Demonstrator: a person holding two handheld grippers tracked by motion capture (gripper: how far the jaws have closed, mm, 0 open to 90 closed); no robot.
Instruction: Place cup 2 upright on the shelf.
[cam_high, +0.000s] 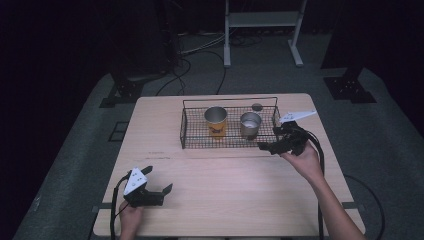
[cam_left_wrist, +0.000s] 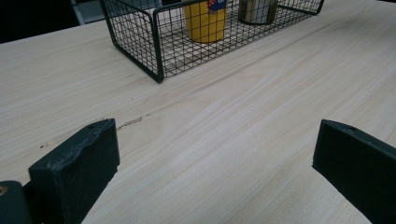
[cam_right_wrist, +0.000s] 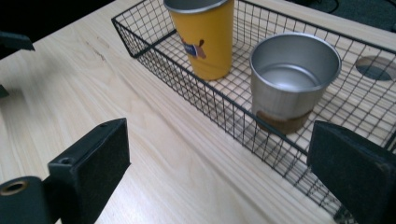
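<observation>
Black right tongs (cam_high: 286, 142) we hold apart at the wire basket's (cam_high: 185, 140) four o'clock corner; left tongs (cam_high: 159, 182) gape at the counter's (cam_high: 230, 190) seven o'clock.

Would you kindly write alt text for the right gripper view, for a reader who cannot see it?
A black wire basket on a pale wooden table holds two upright cups, a yellow cup and, beside it, a shorter silver cup. The right gripper hovers open just outside the basket's near wall.
</observation>
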